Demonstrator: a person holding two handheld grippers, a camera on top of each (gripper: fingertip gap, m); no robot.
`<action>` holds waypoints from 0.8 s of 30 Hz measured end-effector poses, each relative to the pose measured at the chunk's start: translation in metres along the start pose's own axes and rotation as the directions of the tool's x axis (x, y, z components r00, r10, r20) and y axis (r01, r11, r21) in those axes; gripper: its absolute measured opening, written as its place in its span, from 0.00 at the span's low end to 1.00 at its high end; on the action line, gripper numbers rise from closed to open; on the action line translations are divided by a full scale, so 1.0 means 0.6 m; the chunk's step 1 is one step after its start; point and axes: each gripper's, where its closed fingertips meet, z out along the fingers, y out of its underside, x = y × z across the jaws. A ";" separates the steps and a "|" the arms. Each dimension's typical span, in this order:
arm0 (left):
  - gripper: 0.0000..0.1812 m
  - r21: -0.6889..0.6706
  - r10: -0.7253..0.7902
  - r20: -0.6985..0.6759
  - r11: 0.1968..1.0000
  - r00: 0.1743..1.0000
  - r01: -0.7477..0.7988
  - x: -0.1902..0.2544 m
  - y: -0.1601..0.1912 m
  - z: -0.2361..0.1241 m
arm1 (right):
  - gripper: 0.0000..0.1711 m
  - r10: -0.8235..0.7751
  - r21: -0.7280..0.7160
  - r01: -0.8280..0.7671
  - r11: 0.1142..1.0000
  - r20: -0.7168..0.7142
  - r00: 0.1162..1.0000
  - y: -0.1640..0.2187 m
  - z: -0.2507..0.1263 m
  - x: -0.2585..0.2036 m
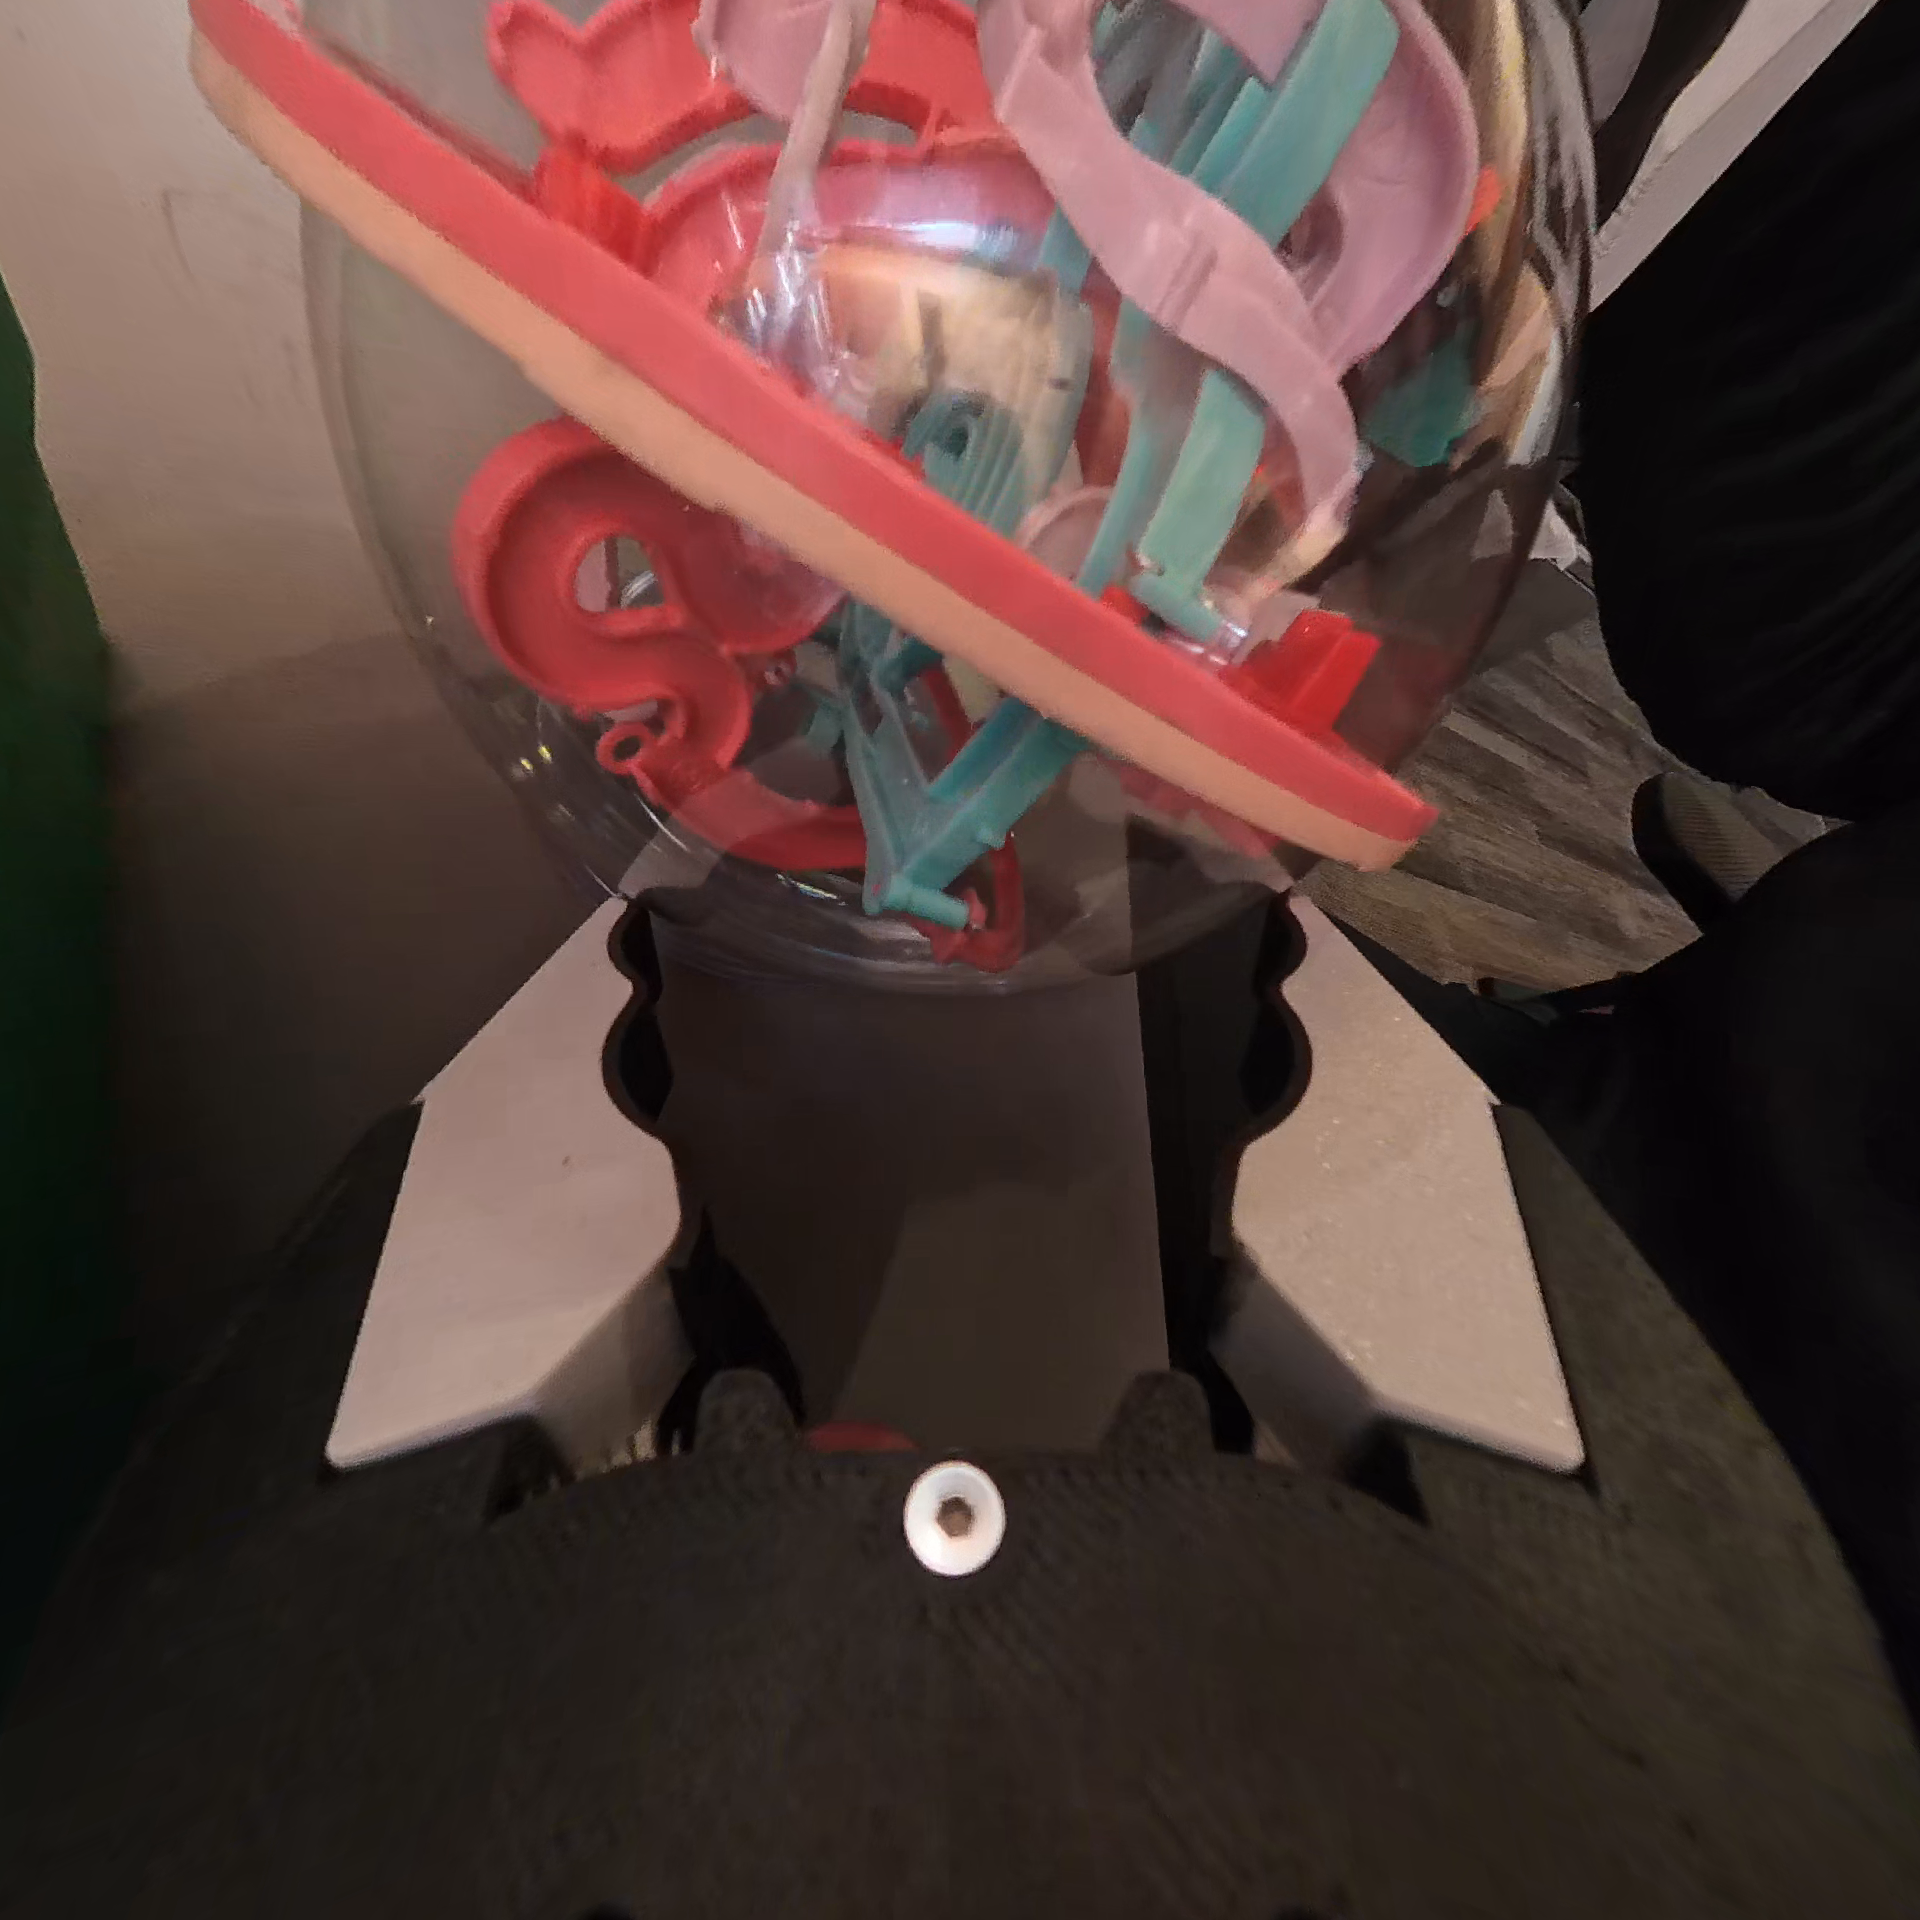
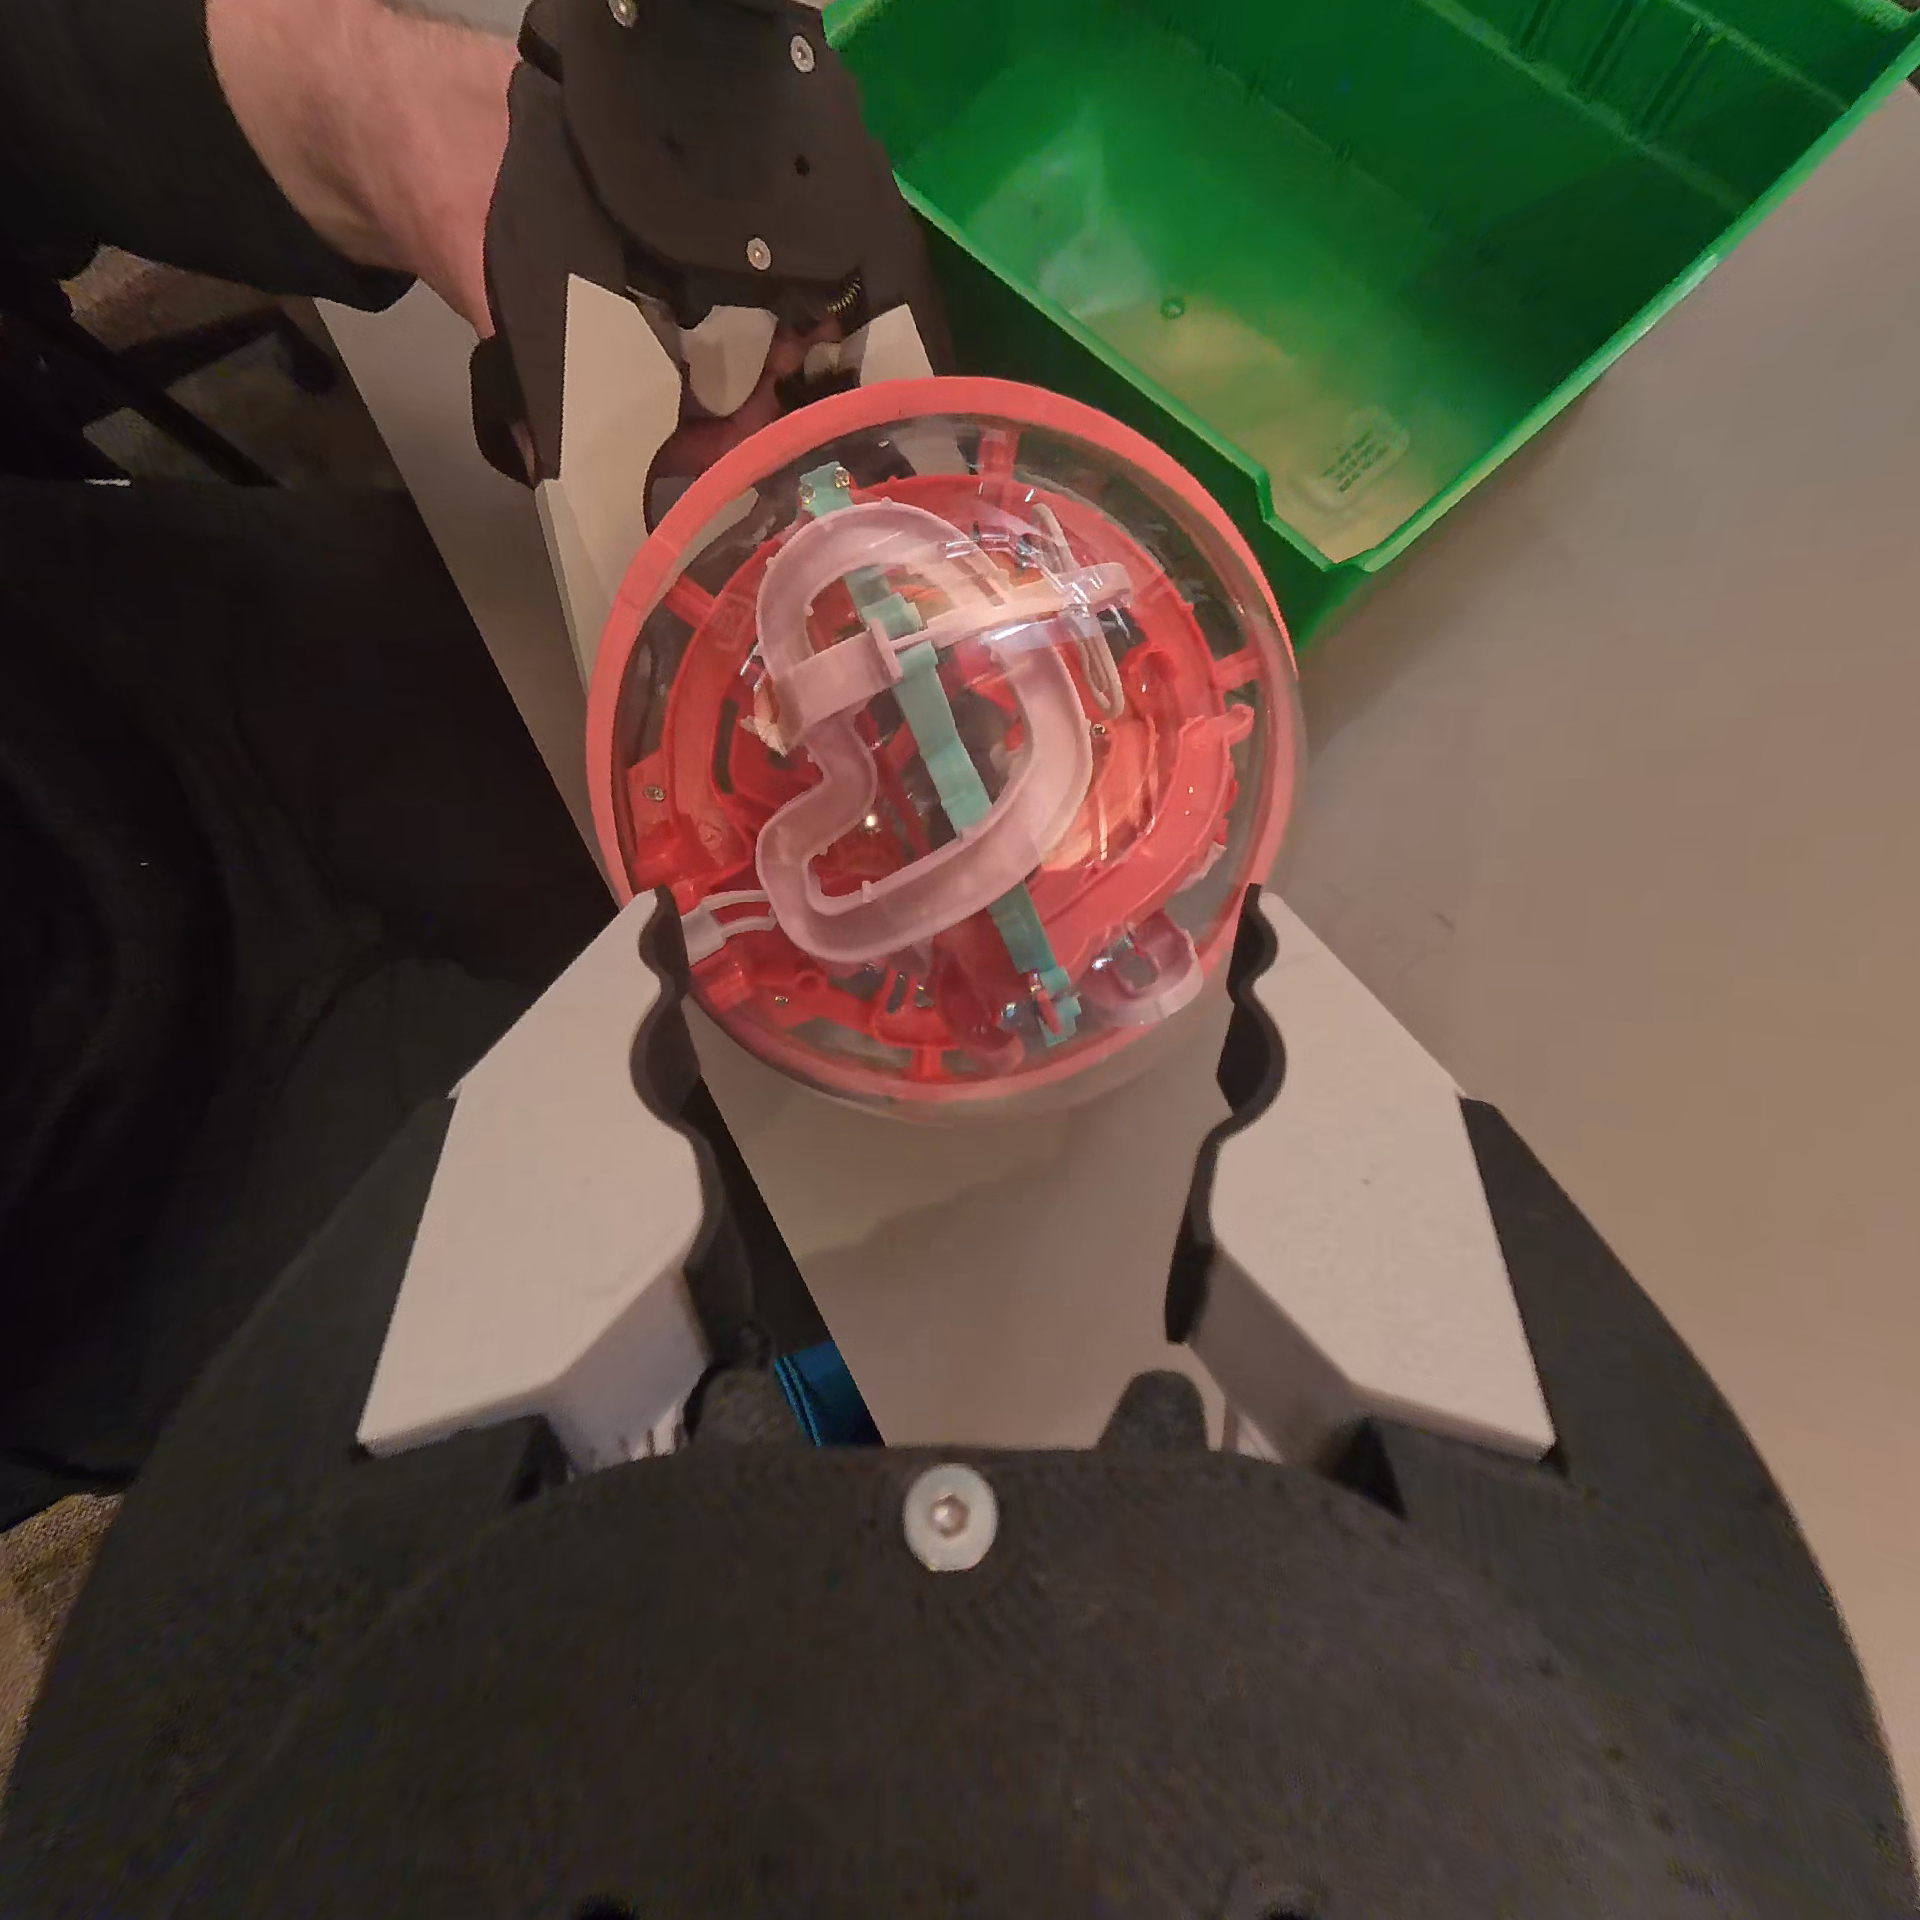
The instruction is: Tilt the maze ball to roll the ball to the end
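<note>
Left wrist view: the maze ball [image 1: 935, 468] filled the upper centre of the frame, its red rim band running diagonally. The left claw [image 1: 956, 935] was spread wide, both fingertips pressed against the clear shell.

Right wrist view: the maze ball [image 2: 940, 753] sat mid-frame above the pale surface [image 2: 1610, 935]. The right claw [image 2: 948, 925] was spread, grasping its lower sides. The green bin [image 2: 1403, 260], upper right, looked empty. The left claw [image 2: 665, 416] met the ball's far side.
</note>
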 end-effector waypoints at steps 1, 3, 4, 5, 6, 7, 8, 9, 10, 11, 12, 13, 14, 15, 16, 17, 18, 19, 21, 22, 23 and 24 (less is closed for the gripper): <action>0.62 -0.002 -0.002 -0.004 1.000 1.000 0.002 0.000 0.000 0.001 | 0.60 0.001 -0.005 -0.001 1.000 0.001 1.000 0.000 0.000 0.000; 0.62 -0.001 -0.007 -0.012 1.000 1.000 0.007 0.001 0.000 0.002 | 0.60 0.003 -0.019 -0.003 1.000 0.005 1.000 -0.001 0.000 0.001; 0.62 -0.003 -0.010 -0.016 1.000 1.000 0.010 0.001 0.001 0.003 | 0.60 0.002 -0.024 -0.002 1.000 0.006 1.000 -0.002 -0.001 0.001; 0.62 -0.006 -0.012 -0.019 1.000 1.000 0.012 0.001 0.001 0.004 | 0.60 0.001 -0.029 -0.001 1.000 0.008 1.000 -0.003 0.000 0.001; 0.62 -0.006 -0.015 -0.023 1.000 1.000 0.015 0.002 0.002 0.005 | 0.60 0.002 -0.035 -0.001 0.999 0.010 1.000 -0.003 0.000 0.001; 0.62 -0.005 -0.019 -0.028 1.000 0.999 0.019 0.002 0.002 0.005 | 0.60 0.002 -0.041 -0.001 0.999 0.012 1.000 -0.004 0.000 0.002; 0.62 -0.007 -0.021 -0.032 1.000 0.999 0.021 0.002 0.002 0.006 | 0.60 0.002 -0.047 -0.002 0.999 0.015 1.000 -0.004 0.000 0.002; 0.62 -0.009 -0.024 -0.035 1.000 0.999 0.024 0.003 0.003 0.007 | 0.60 0.003 -0.053 -0.002 0.999 0.017 1.000 -0.005 0.000 0.002; 0.62 -0.010 -0.028 -0.039 1.000 0.999 0.028 0.003 0.003 0.008 | 0.60 0.005 -0.060 -0.004 0.998 0.020 1.000 -0.005 0.000 0.002; 0.62 -0.011 -0.031 -0.043 0.999 0.999 0.031 0.003 0.003 0.008 | 0.60 0.008 -0.067 -0.006 0.998 0.022 1.000 -0.006 0.000 0.002; 0.62 -0.013 -0.033 -0.045 0.999 0.998 0.032 0.004 0.003 0.009 | 0.60 0.010 -0.074 -0.008 0.997 0.024 1.000 -0.006 0.000 0.002; 0.62 -0.015 -0.034 -0.047 0.999 0.998 0.033 0.004 0.003 0.009 | 0.60 0.012 -0.081 -0.010 0.997 0.025 1.000 -0.006 -0.001 0.003; 0.62 -0.015 -0.036 -0.049 0.999 0.998 0.036 0.004 0.003 0.010 | 0.61 0.014 -0.089 -0.012 0.996 0.026 1.000 -0.006 -0.001 0.003; 0.62 -0.015 -0.038 -0.051 0.999 0.998 0.037 0.004 0.003 0.010 | 0.61 0.014 -0.097 -0.012 0.995 0.026 1.000 -0.005 -0.001 0.003; 0.62 -0.017 -0.036 -0.049 0.999 0.998 0.035 0.004 0.003 0.010 | 0.61 0.013 -0.103 -0.010 0.995 0.026 1.000 -0.005 -0.001 0.003; 0.62 -0.018 -0.035 -0.047 0.999 0.998 0.034 0.004 0.003 0.010 | 0.61 0.011 -0.107 -0.008 0.994 0.026 1.000 -0.005 -0.001 0.003; 0.62 -0.017 -0.035 -0.045 0.999 0.998 0.034 0.004 0.003 0.010 | 0.61 0.009 -0.108 -0.007 0.994 0.026 1.000 -0.005 -0.001 0.003; 0.62 -0.015 -0.035 -0.041 0.999 0.999 0.034 0.004 0.003 0.009 | 0.61 0.007 -0.107 -0.005 0.994 0.026 1.000 -0.006 0.000 0.003; 0.62 -0.013 -0.033 -0.028 0.999 0.999 0.033 0.003 0.004 0.005 | 0.61 0.005 -0.103 -0.002 0.995 0.023 1.000 -0.006 0.002 0.003; 0.63 -0.007 -0.029 -0.014 1.000 0.999 0.029 0.001 0.003 0.001 | 0.61 0.006 -0.100 -0.003 0.995 0.020 1.000 -0.006 0.003 0.003; 0.63 -0.001 -0.024 0.009 1.000 1.000 0.024 -0.003 0.002 -0.003 | 0.61 0.006 -0.094 -0.004 0.996 0.017 1.000 -0.006 0.004 0.004; 0.64 0.001 -0.020 0.036 1.000 0.999 0.020 -0.006 0.000 -0.008 | 0.61 0.004 -0.088 -0.002 0.996 0.015 1.000 -0.007 0.005 0.005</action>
